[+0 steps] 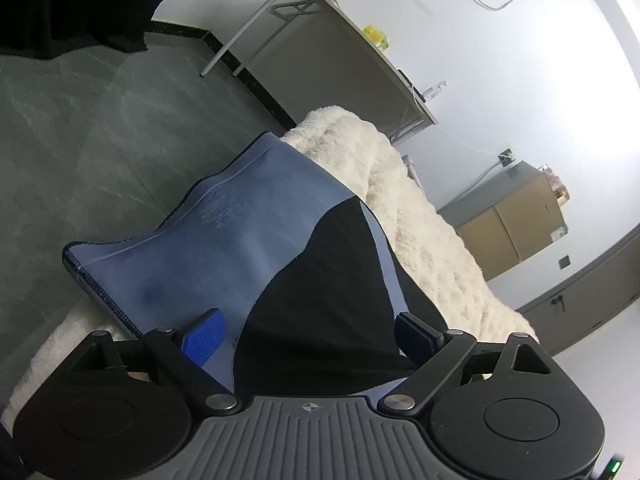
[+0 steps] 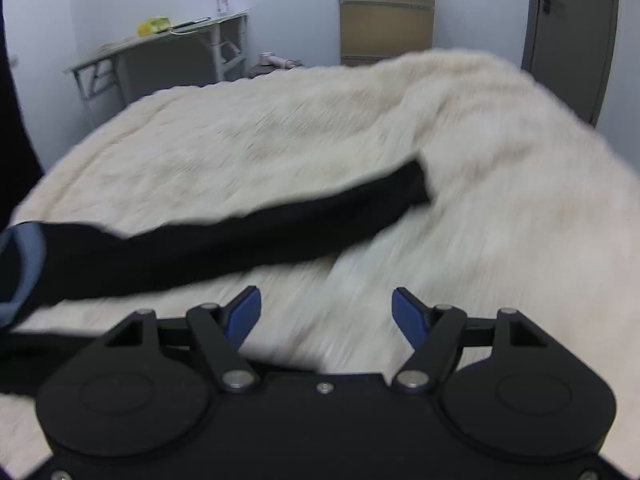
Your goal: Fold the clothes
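Right tool agape above blanket

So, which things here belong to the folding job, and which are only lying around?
Belongs to the job:
- blue and black garment
- its black sleeve
- cream fluffy blanket under it

Only lying around:
- folding table
- plastic bottle
- yellow item
- cardboard box

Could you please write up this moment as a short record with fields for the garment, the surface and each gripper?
garment: blue and black garment, spread flat, black sleeve stretched out sideways
surface: cream fluffy blanket
left gripper: jaws wide, over the garment, pads not pressing cloth
right gripper: jaws open, empty, over bare blanket near the sleeve
picture quality: right wrist view blurred
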`<act>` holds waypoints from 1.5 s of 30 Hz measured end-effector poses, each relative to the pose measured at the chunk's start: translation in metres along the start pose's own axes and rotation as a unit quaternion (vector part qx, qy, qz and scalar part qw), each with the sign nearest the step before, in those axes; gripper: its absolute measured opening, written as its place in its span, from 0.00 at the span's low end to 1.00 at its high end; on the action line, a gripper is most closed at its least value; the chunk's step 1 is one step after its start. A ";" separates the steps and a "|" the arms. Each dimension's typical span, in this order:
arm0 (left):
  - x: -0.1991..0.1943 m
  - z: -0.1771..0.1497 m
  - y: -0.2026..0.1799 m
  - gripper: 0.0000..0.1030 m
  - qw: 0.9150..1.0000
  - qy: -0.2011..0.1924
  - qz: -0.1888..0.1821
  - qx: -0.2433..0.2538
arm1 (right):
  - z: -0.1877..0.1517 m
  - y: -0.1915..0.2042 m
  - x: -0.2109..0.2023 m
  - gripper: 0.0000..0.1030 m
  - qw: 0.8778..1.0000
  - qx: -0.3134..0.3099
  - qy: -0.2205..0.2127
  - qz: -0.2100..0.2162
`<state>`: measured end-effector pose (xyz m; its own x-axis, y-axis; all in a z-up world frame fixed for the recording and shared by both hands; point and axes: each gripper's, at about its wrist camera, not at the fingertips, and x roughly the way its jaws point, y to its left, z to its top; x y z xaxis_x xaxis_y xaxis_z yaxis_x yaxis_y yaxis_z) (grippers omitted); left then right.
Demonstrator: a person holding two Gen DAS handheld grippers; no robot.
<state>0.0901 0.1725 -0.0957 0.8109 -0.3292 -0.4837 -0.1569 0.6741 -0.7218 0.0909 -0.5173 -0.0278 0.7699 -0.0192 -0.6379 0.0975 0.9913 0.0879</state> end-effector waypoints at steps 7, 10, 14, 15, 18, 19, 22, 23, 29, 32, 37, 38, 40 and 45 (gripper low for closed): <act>-0.015 -0.002 0.004 0.86 1.000 -0.011 -0.016 -0.013 | -0.054 -0.020 0.035 0.11 0.991 0.115 0.034 0.063; -0.018 -0.003 0.005 0.86 0.999 -0.017 -0.025 -0.020 | -0.038 -0.009 0.016 0.07 0.993 0.108 0.011 0.050; -0.022 -0.002 0.006 0.86 0.999 -0.021 -0.026 -0.020 | -0.012 0.009 -0.009 0.06 0.997 0.067 -0.007 0.040; -0.022 -0.002 0.006 0.86 0.999 -0.021 -0.026 -0.019 | -0.003 0.012 -0.023 0.06 0.997 0.064 -0.024 0.034; -0.025 -0.001 0.006 0.86 0.999 -0.020 -0.027 -0.016 | 0.023 0.005 -0.083 0.06 0.993 0.064 -0.102 -0.003; -0.027 -0.001 0.005 0.86 0.999 -0.021 -0.024 -0.013 | 0.027 0.000 -0.095 0.06 0.991 0.065 -0.116 -0.019; -0.030 0.001 0.003 0.86 1.000 -0.020 -0.015 -0.004 | 0.037 -0.038 -0.119 0.06 0.987 0.095 -0.101 -0.079; -0.029 0.002 0.001 0.86 1.000 -0.018 -0.008 -0.001 | 0.037 -0.045 -0.118 0.06 0.987 0.094 -0.090 -0.092; -0.020 0.006 -0.009 0.86 0.999 0.012 0.037 0.026 | 0.011 -0.068 -0.061 0.19 0.974 0.012 0.031 -0.225; -0.024 0.020 -0.011 0.86 0.997 0.020 0.057 0.049 | 0.008 -0.045 -0.060 0.65 0.966 -0.028 0.012 -0.257; -0.019 0.052 0.000 0.86 0.981 0.061 0.133 0.129 | 0.012 0.038 -0.063 0.98 0.926 -0.178 -0.095 -0.317; -0.016 0.057 0.005 0.86 0.976 0.073 0.150 0.141 | 0.015 0.054 -0.060 0.98 0.921 -0.199 -0.107 -0.318; -0.007 0.061 0.016 0.86 0.970 0.108 0.165 0.143 | 0.015 0.074 -0.062 0.98 0.925 -0.204 -0.133 -0.291; 0.023 0.059 0.027 0.84 0.959 0.202 0.146 0.131 | -0.002 0.147 -0.047 0.99 0.943 -0.237 -0.162 -0.170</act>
<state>0.1373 0.2224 -0.0973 0.4604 -0.2953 -0.8371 -0.1533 0.9024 -0.4026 0.0682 -0.3705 0.0137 0.9043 -0.3090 -0.2945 0.1398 0.8662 -0.4798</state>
